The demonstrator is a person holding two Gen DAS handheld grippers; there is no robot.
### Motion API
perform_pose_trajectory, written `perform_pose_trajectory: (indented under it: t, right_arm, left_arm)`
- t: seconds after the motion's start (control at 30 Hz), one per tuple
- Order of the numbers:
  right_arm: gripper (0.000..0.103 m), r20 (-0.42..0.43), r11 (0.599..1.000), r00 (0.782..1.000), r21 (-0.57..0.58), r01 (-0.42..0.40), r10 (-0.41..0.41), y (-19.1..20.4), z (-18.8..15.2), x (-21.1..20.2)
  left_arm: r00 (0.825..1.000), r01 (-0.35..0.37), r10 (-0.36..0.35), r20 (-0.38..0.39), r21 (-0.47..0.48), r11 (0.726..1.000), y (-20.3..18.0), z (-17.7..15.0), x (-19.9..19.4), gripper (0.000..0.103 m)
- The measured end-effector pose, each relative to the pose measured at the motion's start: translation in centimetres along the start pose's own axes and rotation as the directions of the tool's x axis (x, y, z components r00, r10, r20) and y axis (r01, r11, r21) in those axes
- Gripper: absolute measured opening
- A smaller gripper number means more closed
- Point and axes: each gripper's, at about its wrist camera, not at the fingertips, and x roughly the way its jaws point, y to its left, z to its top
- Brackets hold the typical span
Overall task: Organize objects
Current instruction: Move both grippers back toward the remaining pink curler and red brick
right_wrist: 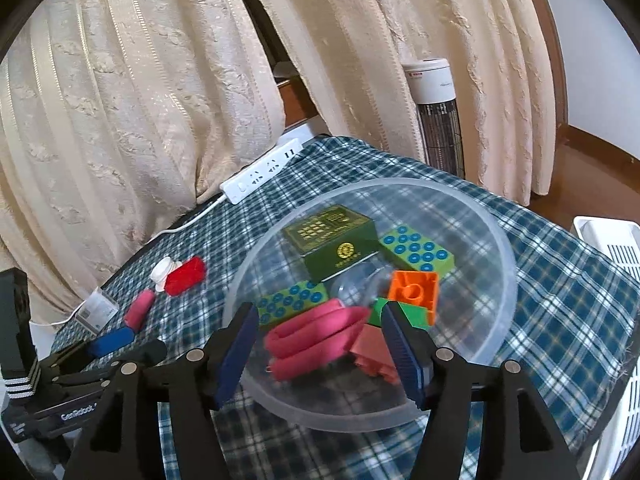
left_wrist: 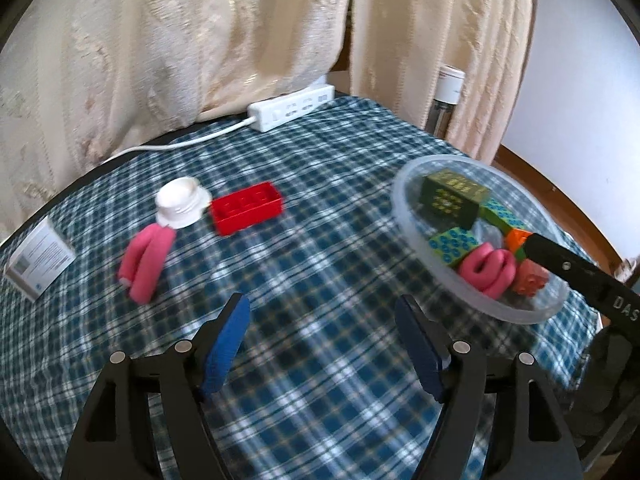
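Left gripper (left_wrist: 322, 344) jaws wide, empty, above plaid cloth (left_wrist: 320, 248). Right gripper (right_wrist: 316, 354) wide, empty, over clear bowl (right_wrist: 500, 240). Folded pink roller (left_wrist: 146, 262) on cloth, long axis toward camera; second pink roller (right_wrist: 316, 336) in bowl. One red brick (left_wrist: 248, 208), one white cap (left_wrist: 182, 202).

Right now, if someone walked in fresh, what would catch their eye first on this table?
Probably the clear plastic bowl on the right of the checked tablecloth, packed with bright blocks, a dark green box and a pink foam roller. The right gripper hangs open over it. Out on the cloth to the left lie a red brick, a white cap and another pink roller.
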Motion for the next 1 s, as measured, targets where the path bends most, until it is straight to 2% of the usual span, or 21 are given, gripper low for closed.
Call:
perform_pose_trajectory:
  t: [0.47, 1.0]
  right_arm:
    - [0.069, -0.024, 0.996, 0.999, -0.068, -0.050, 0.048, 3.9, -0.3, 1.1]
    - [0.071, -0.069, 0.982, 0.992, -0.152, -0.116, 0.107, 8.1, -0.6, 2.7]
  left_arm:
    - [0.997, -0.080, 0.080, -0.012, -0.103, 0.991, 5.3, -0.9, -0.2, 0.076]
    - [0.982, -0.190, 0.183, -0.052, -0.201, 0.961, 11.4, -0.5, 0.9, 0.076]
